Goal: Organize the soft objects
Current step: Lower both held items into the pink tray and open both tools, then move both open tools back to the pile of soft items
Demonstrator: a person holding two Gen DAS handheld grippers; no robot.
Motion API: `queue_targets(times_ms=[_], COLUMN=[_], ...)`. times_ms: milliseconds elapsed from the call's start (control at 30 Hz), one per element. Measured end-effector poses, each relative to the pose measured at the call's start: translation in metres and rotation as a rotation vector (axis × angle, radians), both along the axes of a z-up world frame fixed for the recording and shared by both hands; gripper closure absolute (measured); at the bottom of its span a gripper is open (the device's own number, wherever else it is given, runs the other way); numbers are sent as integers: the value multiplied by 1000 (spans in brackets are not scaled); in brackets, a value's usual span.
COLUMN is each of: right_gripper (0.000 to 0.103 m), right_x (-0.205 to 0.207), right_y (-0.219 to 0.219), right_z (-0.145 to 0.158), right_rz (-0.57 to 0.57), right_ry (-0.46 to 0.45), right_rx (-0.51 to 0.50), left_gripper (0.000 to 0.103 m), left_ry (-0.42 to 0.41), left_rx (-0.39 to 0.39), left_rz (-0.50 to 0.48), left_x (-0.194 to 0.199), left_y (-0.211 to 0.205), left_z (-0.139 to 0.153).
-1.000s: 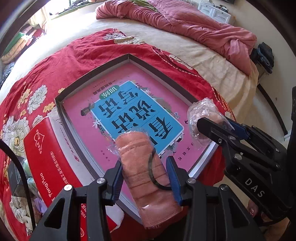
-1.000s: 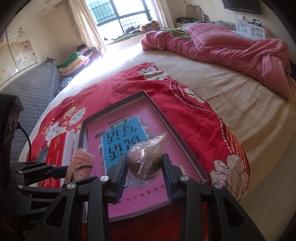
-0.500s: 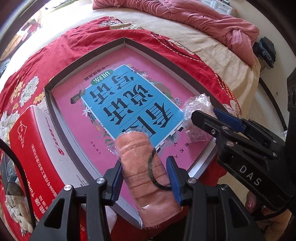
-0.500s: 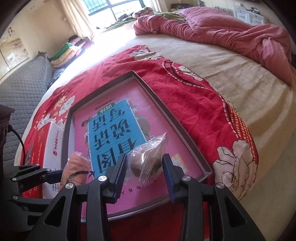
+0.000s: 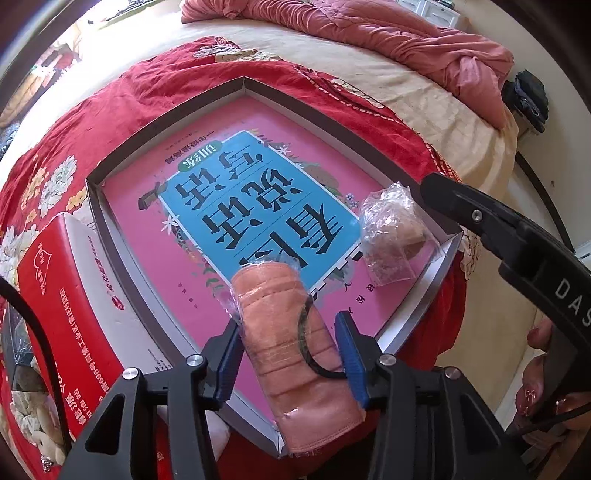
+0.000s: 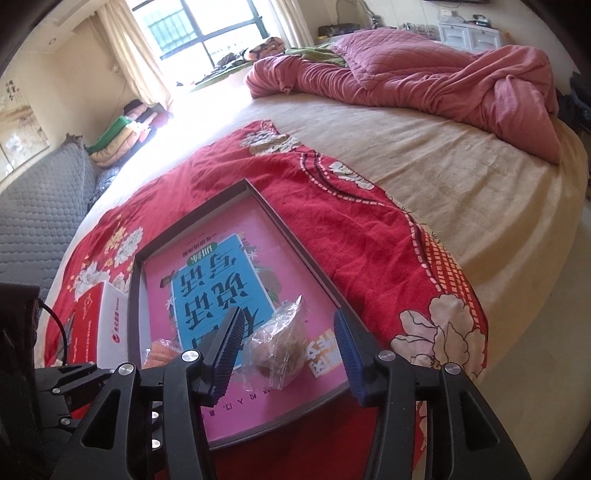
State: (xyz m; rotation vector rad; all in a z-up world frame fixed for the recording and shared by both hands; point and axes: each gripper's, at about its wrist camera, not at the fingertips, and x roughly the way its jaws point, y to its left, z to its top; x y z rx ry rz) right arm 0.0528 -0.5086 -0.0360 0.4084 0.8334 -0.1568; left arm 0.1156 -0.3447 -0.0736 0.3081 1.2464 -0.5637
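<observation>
The right gripper [image 5: 517, 236] reads "DAS"; its jaws are opening around the bagged brown item [image 6: 275, 350] at the tray's [image 5: 166, 140] near-right corner; the left gripper [image 5: 291, 354], opening, straddles the wrapped pink roll [image 5: 291, 332] across the near edge; a red box [image 5: 62, 306] stands beside the tray.

You're facing a bed [image 6: 461, 192] with a crumpled pink quilt [image 6: 424, 74] at its far edge, a sunlit curtained window [image 6: 207, 33] beyond, and a grey quilted sofa [image 6: 40, 206] left.
</observation>
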Motion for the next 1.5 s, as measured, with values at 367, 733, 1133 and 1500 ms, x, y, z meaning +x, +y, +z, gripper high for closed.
queue_targets(times_ms=[367, 733, 1133, 1500], right_gripper=[46, 32, 30, 30], right_x=[-9, -11, -3, -9], right_y=[5, 52, 157, 227], right_z=[28, 72, 94, 124], right_rz=[-10, 60, 230, 354], right_ry=[-61, -146, -124, -152], right_rx=[-7, 47, -63, -77], left_gripper=[41, 29, 28, 27], left_ry=[-69, -222, -280, -313], left_rx=[-52, -140, -143, -161], left_rz=[48, 171, 371, 517], left_x=[-1, -33, -63, -86], left_y=[17, 104, 221, 299], left_z=[27, 92, 109, 122])
